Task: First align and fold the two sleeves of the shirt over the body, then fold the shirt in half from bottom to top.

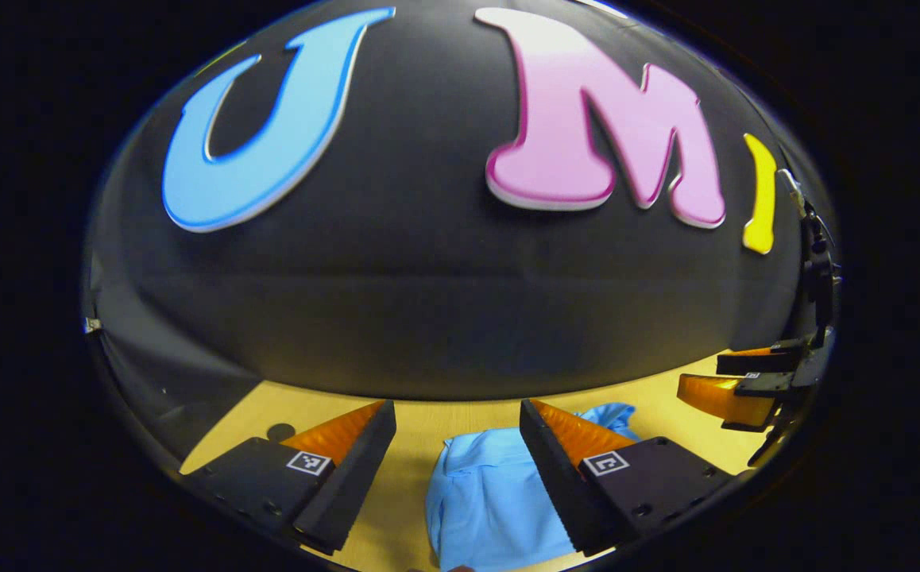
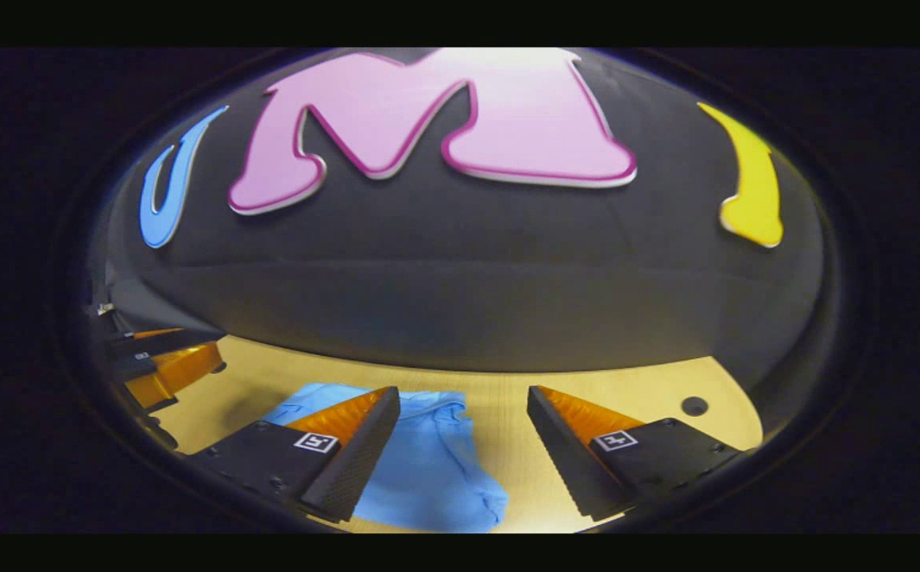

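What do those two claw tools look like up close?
Each gripper, left and right, has two wedge-shaped jaws with ribbed inner faces, mounted on black blocks with screws. Each block carries a small square black-and-white marker. Seen from the side, the right gripper shows stacked black parts with a cable behind.

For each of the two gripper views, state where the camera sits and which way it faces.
Left gripper view: rides on the left gripper, above the wooden table, facing the booth's black wall; its own open fingers frame the blue shirt, and the right gripper shows at the right edge.
Right gripper view: rides on the right gripper, also facing the wall; the shirt lies under its open fingers, and the left gripper shows at the left edge.
Shared: shirt, table, wall.
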Tool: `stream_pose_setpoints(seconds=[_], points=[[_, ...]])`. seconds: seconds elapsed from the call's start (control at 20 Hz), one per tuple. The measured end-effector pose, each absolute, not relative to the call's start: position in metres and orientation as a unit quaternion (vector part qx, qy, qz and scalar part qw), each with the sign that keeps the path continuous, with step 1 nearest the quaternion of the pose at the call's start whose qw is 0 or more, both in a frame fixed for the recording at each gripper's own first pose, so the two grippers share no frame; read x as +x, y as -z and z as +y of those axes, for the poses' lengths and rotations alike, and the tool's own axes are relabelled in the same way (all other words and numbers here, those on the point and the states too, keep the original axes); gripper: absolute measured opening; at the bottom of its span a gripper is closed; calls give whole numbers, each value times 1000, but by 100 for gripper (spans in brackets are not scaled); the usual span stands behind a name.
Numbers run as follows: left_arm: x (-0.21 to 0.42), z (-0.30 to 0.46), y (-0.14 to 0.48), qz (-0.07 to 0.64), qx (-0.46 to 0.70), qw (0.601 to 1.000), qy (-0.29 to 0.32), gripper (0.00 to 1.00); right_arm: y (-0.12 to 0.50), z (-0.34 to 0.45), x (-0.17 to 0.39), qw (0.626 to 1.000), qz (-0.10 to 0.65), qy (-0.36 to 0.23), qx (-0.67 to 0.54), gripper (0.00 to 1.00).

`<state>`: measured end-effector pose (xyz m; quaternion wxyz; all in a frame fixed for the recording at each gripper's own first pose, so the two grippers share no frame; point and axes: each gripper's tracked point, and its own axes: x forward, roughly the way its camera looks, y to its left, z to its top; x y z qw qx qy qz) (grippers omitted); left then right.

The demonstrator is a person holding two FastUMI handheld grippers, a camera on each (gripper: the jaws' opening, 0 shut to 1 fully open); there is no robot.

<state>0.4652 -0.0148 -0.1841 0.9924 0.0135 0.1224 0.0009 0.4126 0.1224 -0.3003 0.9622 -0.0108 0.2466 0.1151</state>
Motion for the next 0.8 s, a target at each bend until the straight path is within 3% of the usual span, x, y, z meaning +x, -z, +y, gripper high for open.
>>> stream_pose_setpoints(seconds=[0.45, 0.8], points=[[284, -15, 50, 55, -6, 998, 30, 99, 151, 123, 234, 968, 223, -115, -8, 100], [153, -6, 23, 65, 3, 997, 31, 99, 77, 122, 120, 977, 183, -109, 1, 99]])
